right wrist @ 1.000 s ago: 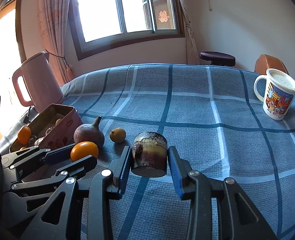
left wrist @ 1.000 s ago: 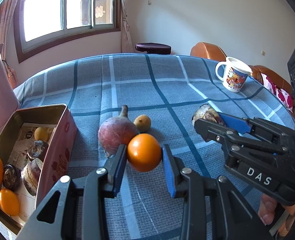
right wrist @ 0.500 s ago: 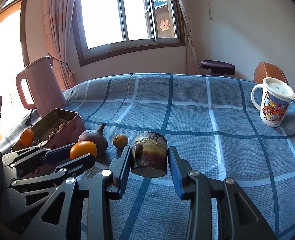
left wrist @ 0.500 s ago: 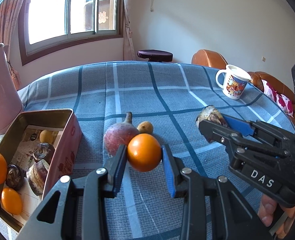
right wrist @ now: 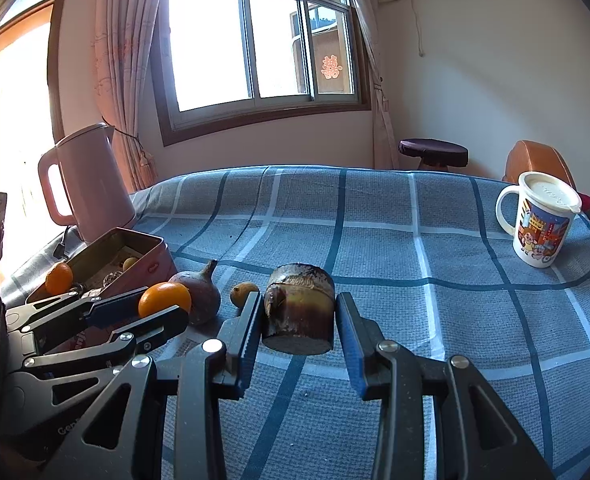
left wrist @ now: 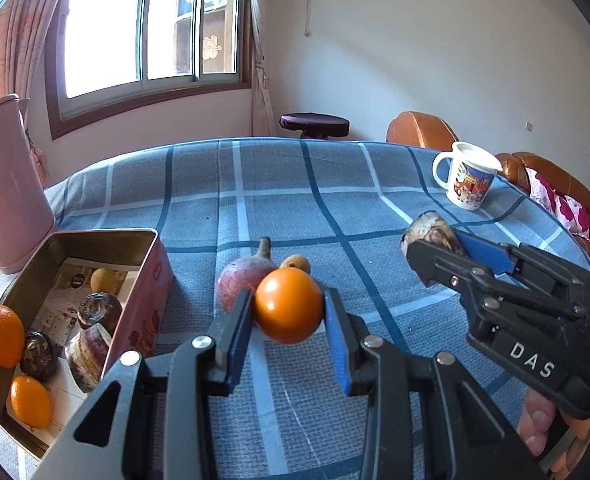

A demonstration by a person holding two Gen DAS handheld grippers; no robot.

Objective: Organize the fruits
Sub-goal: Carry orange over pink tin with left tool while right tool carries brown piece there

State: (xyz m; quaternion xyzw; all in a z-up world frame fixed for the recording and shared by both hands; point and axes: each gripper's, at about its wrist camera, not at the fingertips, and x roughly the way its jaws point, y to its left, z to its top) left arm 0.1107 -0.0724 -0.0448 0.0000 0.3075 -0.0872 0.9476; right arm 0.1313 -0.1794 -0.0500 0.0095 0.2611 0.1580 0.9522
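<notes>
1. Both grippers are loaded: the left gripper (left wrist: pixel 289 316) is clamped on an orange (left wrist: pixel 288 306), the right gripper (right wrist: pixel 299 312) on a brown cut stump (right wrist: pixel 299 307), both seemingly lifted.
2. Next, I'd judge, each goes left into the open tin (left wrist: pixel 145 236), clearing its near wall.
3. A reddish fruit (left wrist: pixel 239 284) and small yellow fruit (left wrist: pixel 297 262) remain on the cloth.
4. Beyond, the checked tablecloth (left wrist: pixel 279 184) lies open; a mug (right wrist: pixel 541 224) stands far right.
</notes>
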